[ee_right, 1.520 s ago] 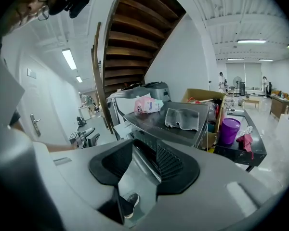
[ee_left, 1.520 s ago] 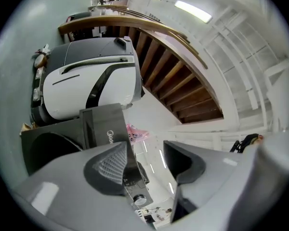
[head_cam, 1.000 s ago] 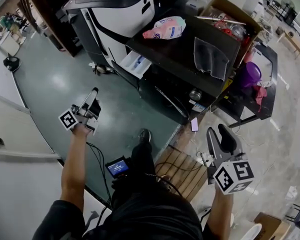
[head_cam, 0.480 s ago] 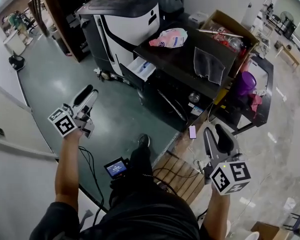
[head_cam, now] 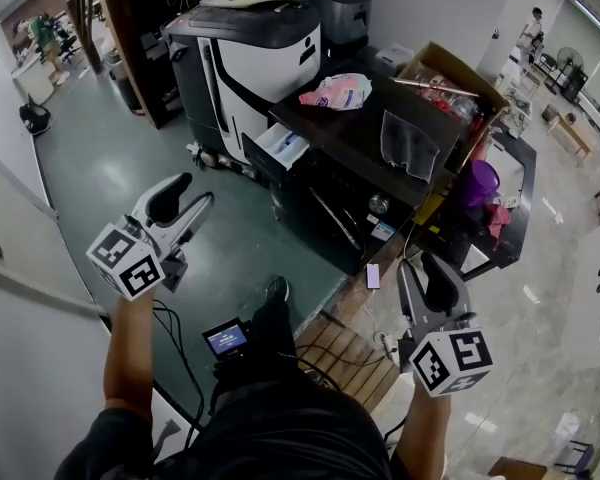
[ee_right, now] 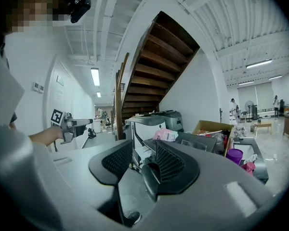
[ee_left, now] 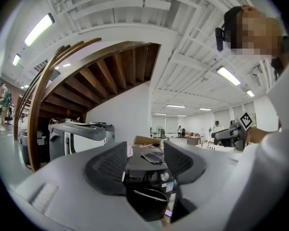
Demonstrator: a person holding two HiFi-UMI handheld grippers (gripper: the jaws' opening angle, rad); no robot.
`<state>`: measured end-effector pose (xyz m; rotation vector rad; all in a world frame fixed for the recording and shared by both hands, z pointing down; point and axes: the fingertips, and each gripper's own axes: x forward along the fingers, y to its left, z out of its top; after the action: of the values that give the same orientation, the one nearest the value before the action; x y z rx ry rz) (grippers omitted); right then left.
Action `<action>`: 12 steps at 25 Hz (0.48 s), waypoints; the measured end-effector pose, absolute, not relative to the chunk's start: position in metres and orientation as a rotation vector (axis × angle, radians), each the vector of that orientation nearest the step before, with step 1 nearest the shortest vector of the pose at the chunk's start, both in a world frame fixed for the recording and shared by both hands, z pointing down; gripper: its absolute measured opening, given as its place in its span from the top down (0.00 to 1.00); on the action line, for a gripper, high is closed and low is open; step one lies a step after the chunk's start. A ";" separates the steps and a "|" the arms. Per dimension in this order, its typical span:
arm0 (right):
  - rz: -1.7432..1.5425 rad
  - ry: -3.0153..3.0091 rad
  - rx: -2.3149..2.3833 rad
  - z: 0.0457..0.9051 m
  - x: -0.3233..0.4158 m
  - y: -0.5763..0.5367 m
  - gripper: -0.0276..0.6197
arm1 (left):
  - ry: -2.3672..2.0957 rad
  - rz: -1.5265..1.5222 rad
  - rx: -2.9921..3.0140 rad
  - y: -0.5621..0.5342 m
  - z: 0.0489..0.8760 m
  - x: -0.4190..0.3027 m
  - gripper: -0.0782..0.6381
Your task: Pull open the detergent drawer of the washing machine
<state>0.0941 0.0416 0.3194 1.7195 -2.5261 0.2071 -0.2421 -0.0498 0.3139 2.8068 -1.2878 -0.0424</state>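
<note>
The left forearm (head_cam: 130,353) reaches forward at the near left. It holds the left gripper (head_cam: 194,194) roughly level above the green floor (head_cam: 110,168), with the jaws aimed toward the far right. The right forearm (head_cam: 425,438) stretches forward at the near right. The right gripper (head_cam: 420,266) points away, close to the near right corner of the black washing machine (head_cam: 330,193) but not touching it.

The left gripper's jaws stand moderately apart with nothing between them, and the distant machine shows through the gap. The right gripper's jaws leave only a slim gap, and they too hold nothing and touch nothing.

The white detergent drawer (head_cam: 283,145) juts out, already pulled open, at the machine's far left corner, well apart from both grippers. A pink bag (head_cam: 335,92) and a grey cloth (head_cam: 408,146) lie on the dark top above.
</note>
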 end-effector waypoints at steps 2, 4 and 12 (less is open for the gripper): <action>0.191 -2.533 1.724 0.316 0.096 0.046 0.72 | -1.302 -0.032 2.824 -0.041 0.304 -0.234 0.53; 0.183 -2.535 1.724 0.315 0.097 0.050 0.72 | -1.316 -0.027 2.842 -0.033 0.298 -0.227 0.53; 0.157 -2.550 1.719 0.306 0.099 0.062 0.72 | -1.345 0.012 2.947 -0.006 0.272 -0.194 0.53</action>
<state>0.0990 0.0620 0.3063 1.7187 -2.5499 0.1567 -0.1937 -0.0058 0.2723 2.9469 -1.3453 0.0117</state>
